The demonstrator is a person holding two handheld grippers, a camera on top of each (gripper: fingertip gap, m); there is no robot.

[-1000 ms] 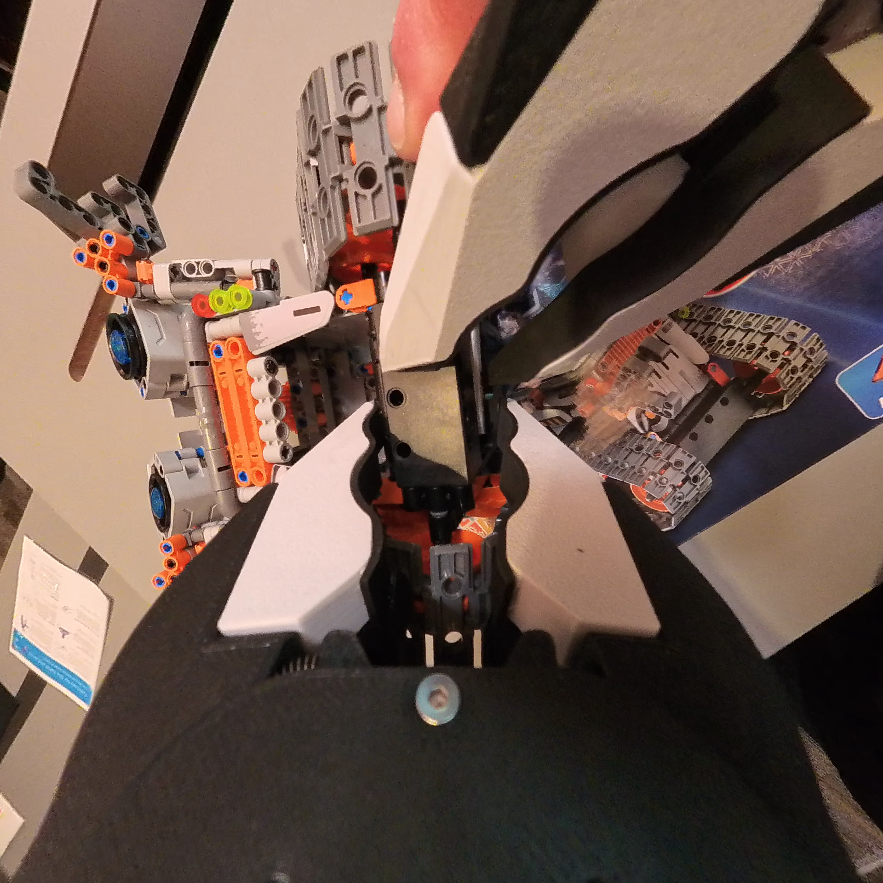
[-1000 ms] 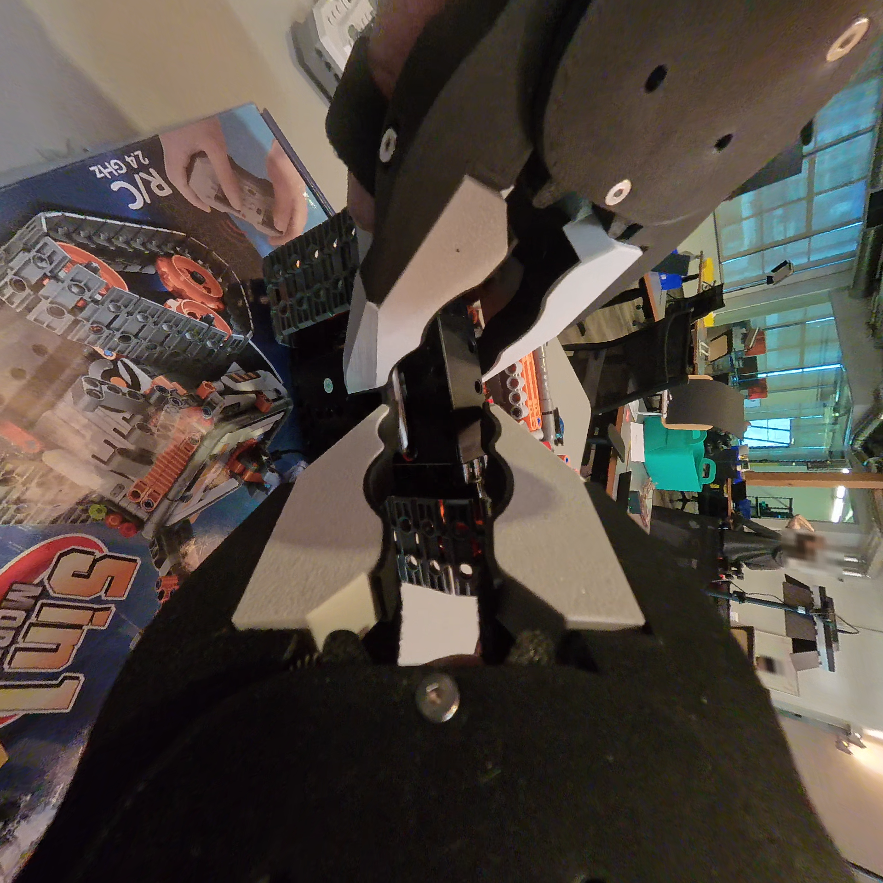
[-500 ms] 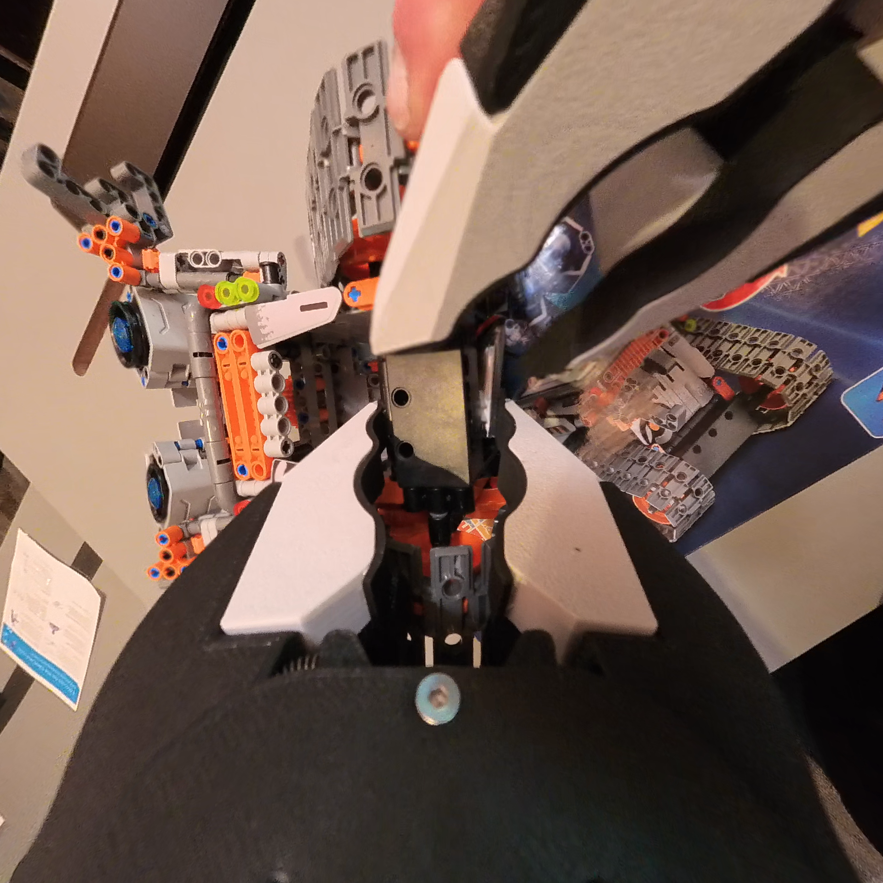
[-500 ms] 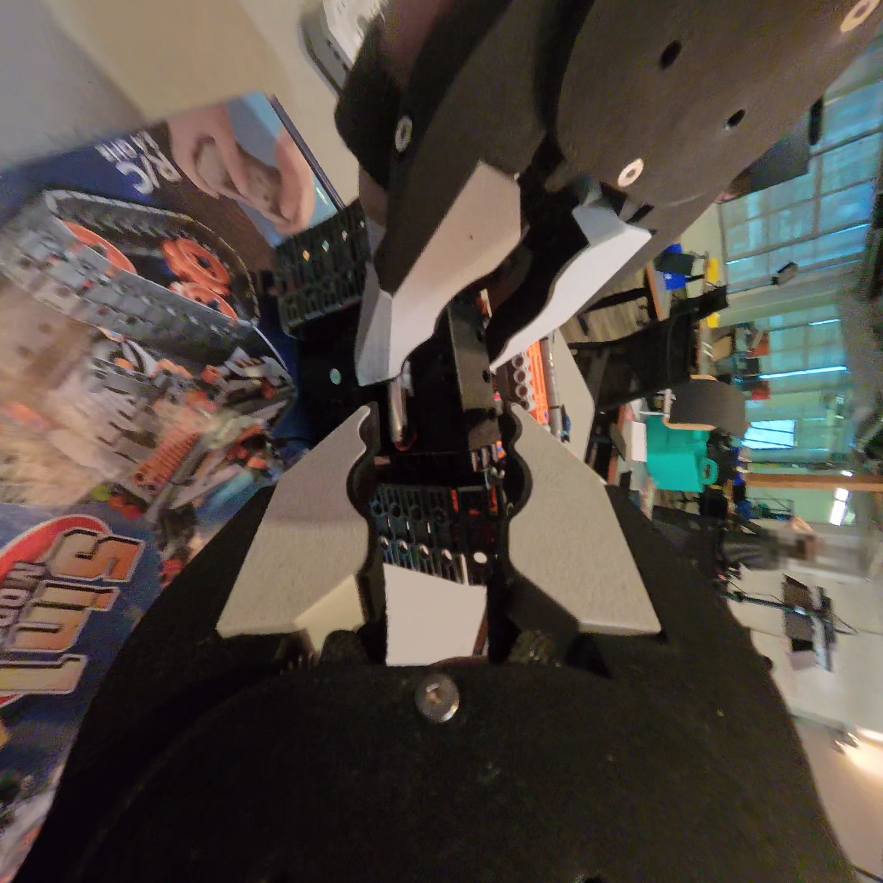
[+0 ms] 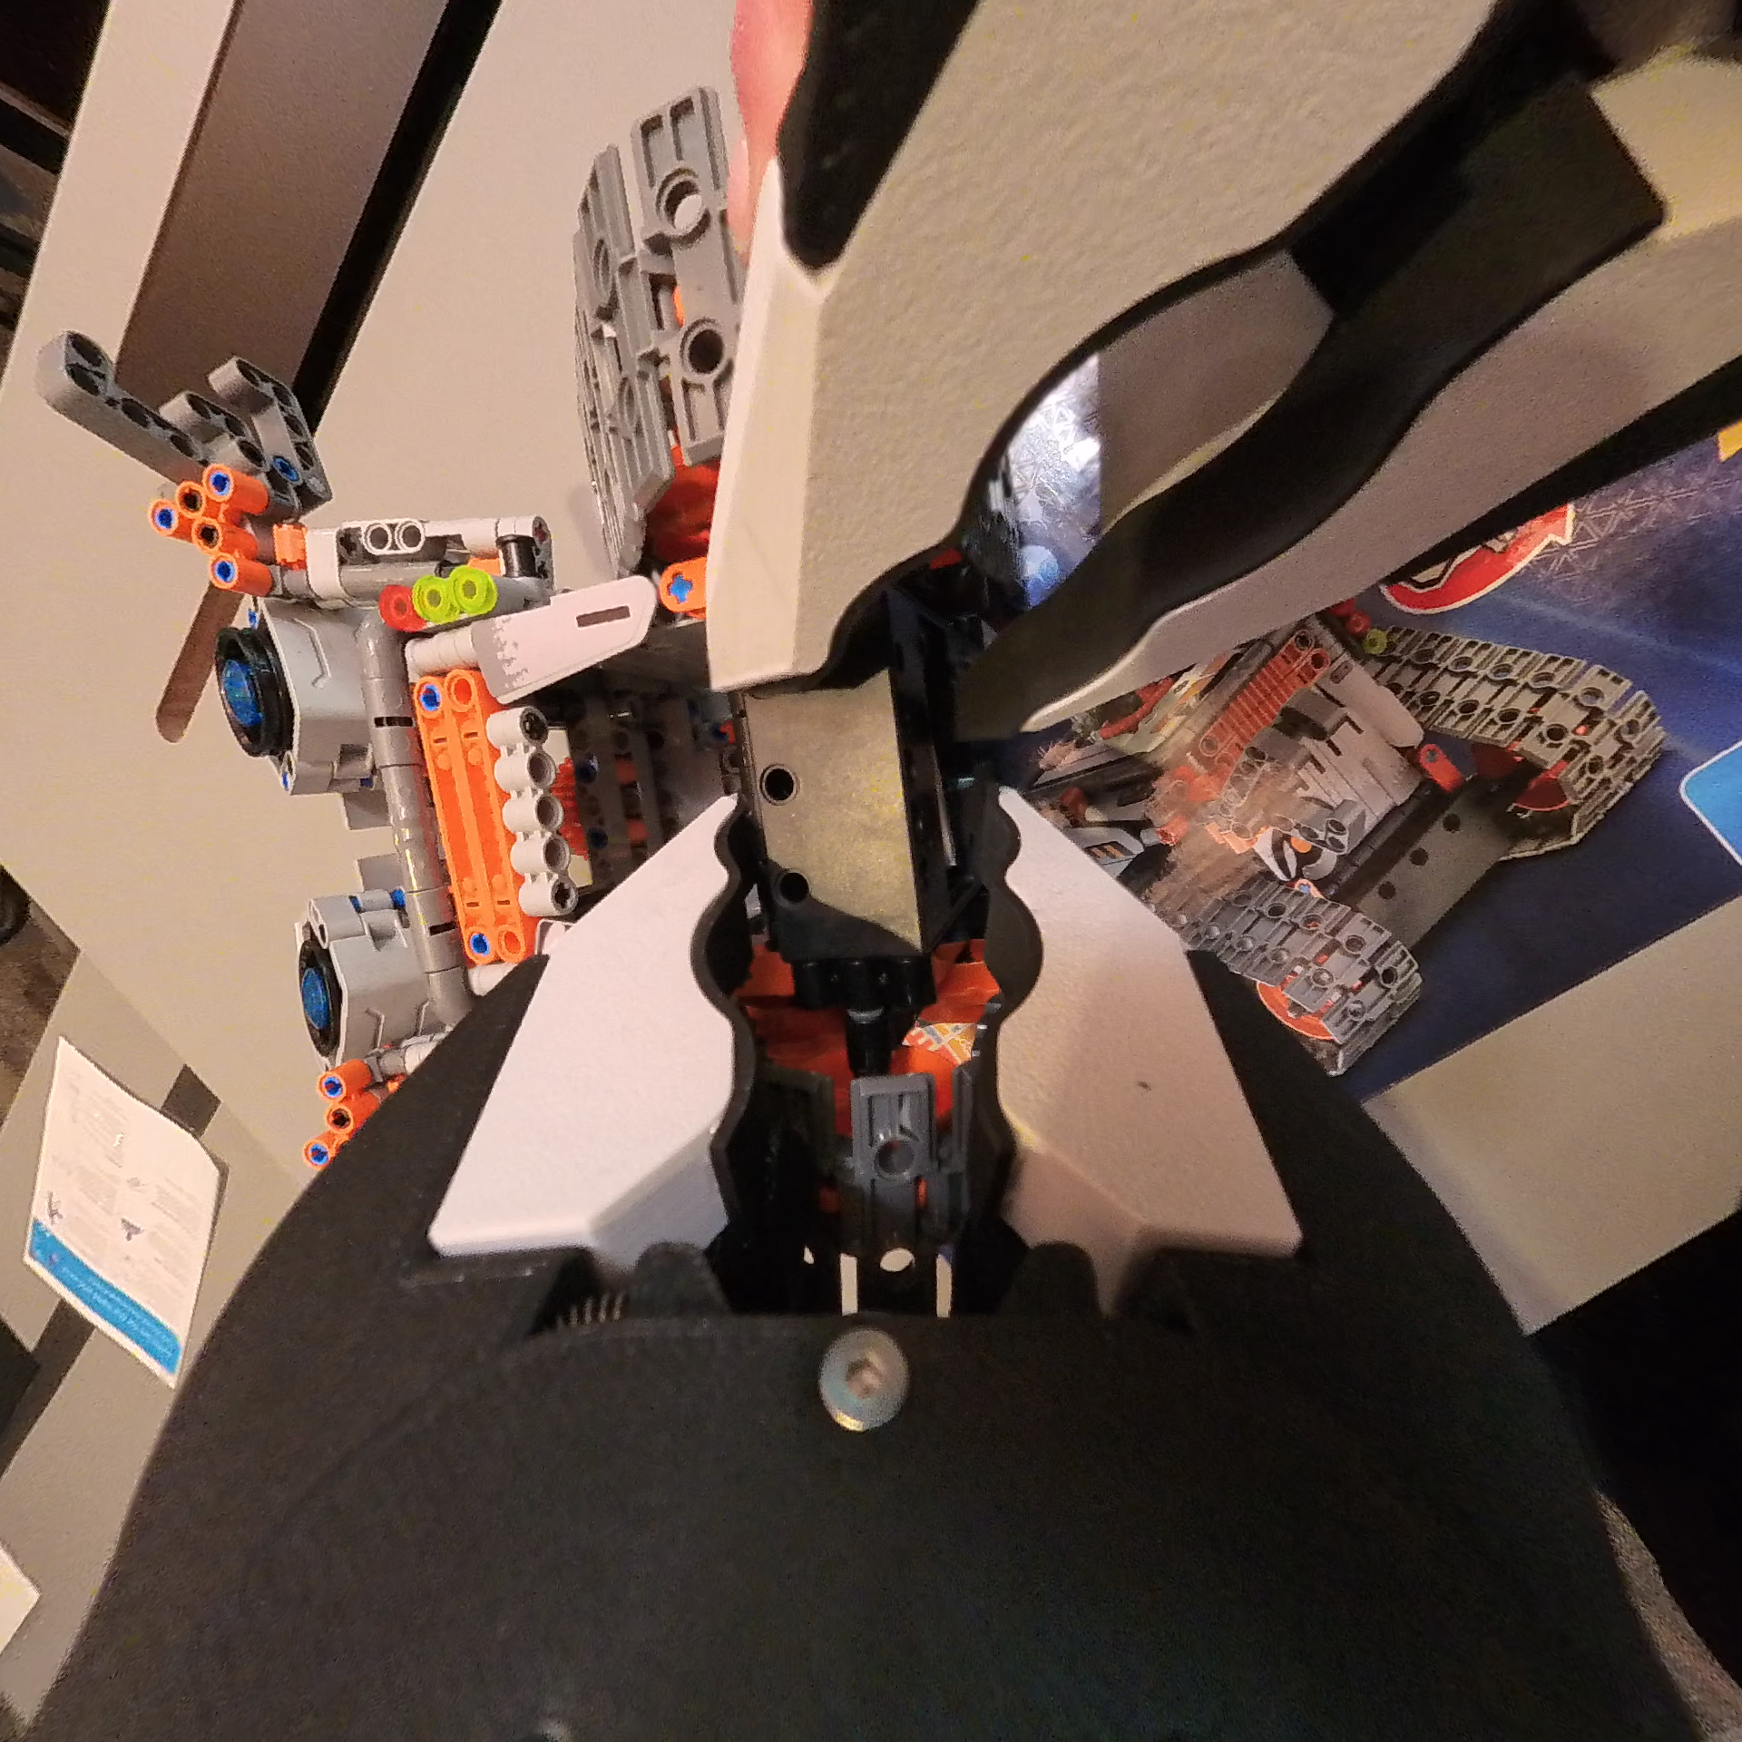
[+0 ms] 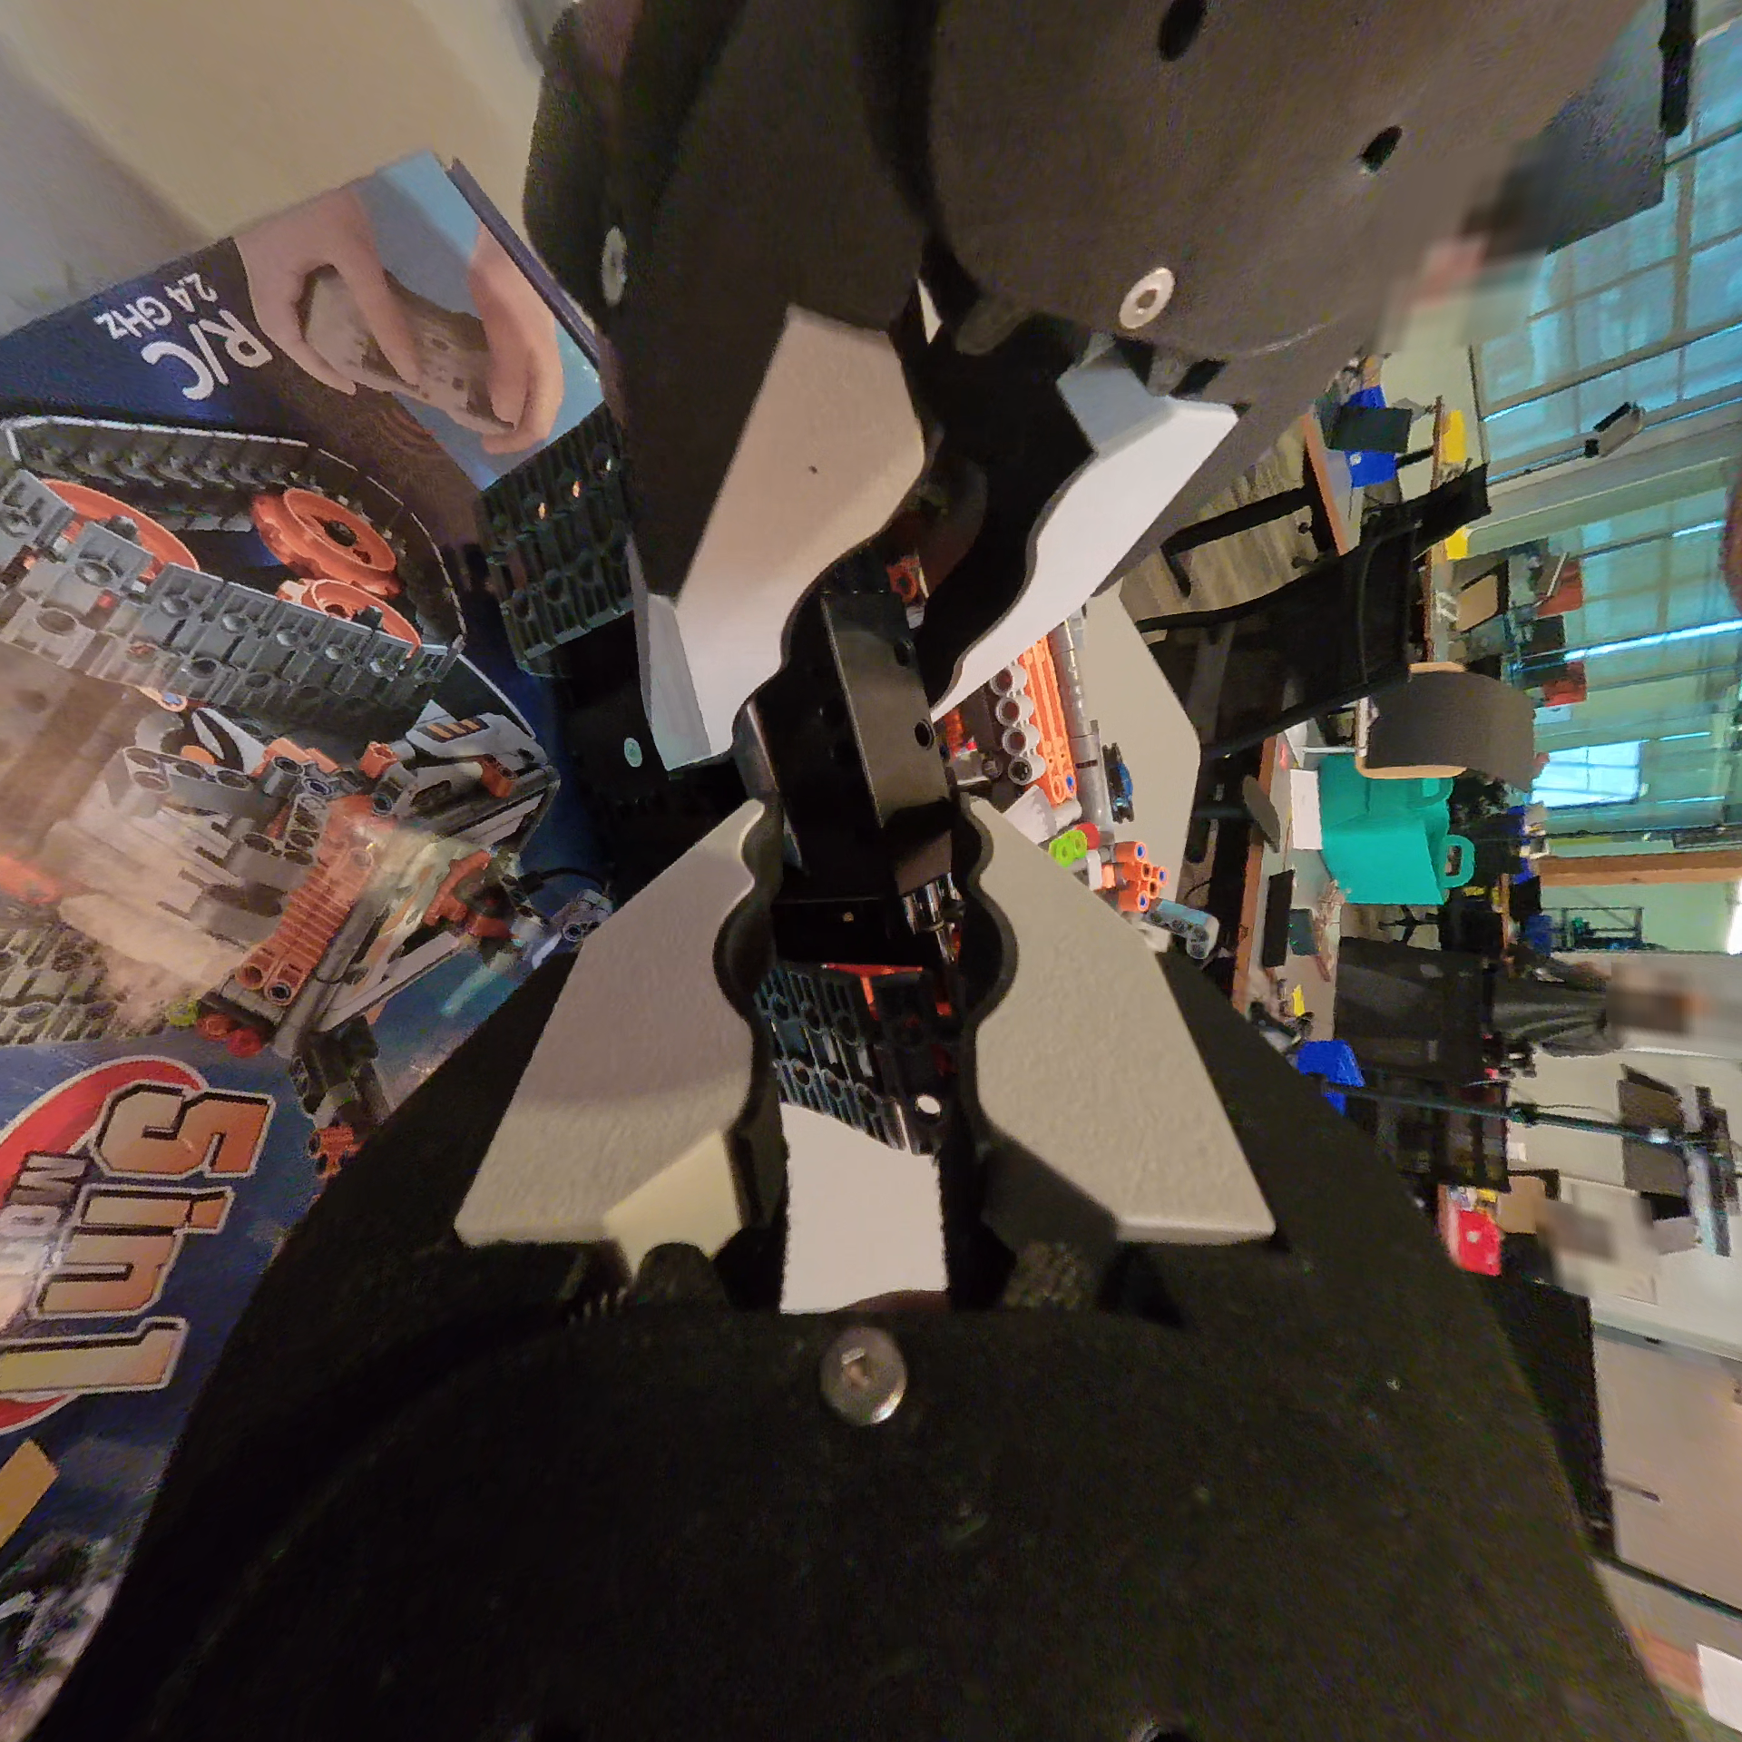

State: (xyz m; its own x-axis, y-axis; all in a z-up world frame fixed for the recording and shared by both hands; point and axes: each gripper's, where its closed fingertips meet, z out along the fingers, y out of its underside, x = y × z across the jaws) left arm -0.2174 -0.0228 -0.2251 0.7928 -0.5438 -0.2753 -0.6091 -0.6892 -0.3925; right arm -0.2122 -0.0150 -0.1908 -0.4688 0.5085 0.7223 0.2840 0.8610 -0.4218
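Note:
A brick-built tracked model (image 5: 471, 754) of grey, orange and white parts is held up off the beige table. My left gripper (image 5: 867, 811) is shut on the model's black block (image 5: 839, 801). My right gripper (image 5: 877, 679) comes in from above in the left wrist view and clamps the same block from the opposite side. In the right wrist view my right gripper (image 6: 862, 820) is shut on the black block (image 6: 867, 716), and the left gripper (image 6: 820, 698) grips it from above. Orange and grey parts (image 6: 1046, 726) show behind. A grey track (image 5: 650, 311) sticks up.
The model's blue printed box (image 5: 1414, 754) lies on the table; it also shows in the right wrist view (image 6: 236, 660). A paper sheet (image 5: 123, 1207) lies at lower left. Behind are chairs (image 6: 1367, 613), a teal container (image 6: 1386, 829) and windows. A fingertip (image 5: 754, 94) shows at top. My left and right fingertips are right by each other.
Both grippers stay clamped on the black block. The model and the grippers shifted slightly, and the right view was blurred half a second ago and is steady now.

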